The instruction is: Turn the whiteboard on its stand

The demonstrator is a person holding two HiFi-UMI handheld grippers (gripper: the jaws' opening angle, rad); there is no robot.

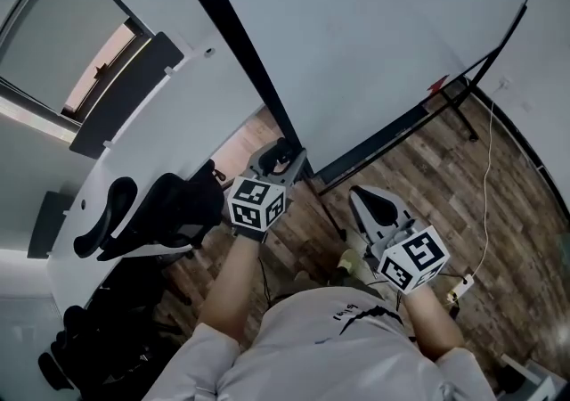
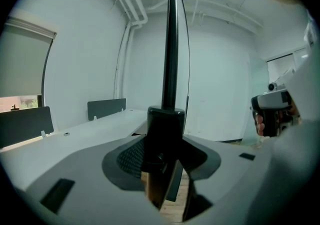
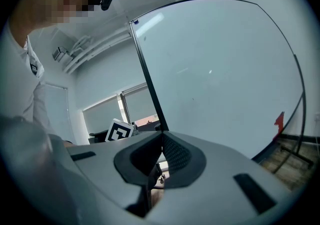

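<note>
The big whiteboard [image 1: 374, 43] on its black stand [image 1: 463, 105] fills the upper right of the head view, its black side frame [image 1: 232, 25] running down the middle. My left gripper [image 1: 283, 157] is shut on the lower end of that frame. In the left gripper view the frame [image 2: 171, 44] rises straight up from between the jaws of this gripper [image 2: 165, 144], around a black block on it. My right gripper [image 1: 370, 203] hangs free below the board, shut with nothing in it. In the right gripper view, that gripper [image 3: 161, 141] faces the white surface [image 3: 215, 69].
A black office chair [image 1: 169, 212] and a white desk [image 1: 160, 114] stand to the left. A white cable [image 1: 487, 185] runs over the wooden floor to a power strip [image 1: 461, 285]. A small red piece [image 1: 436, 83] sits at the board's lower edge.
</note>
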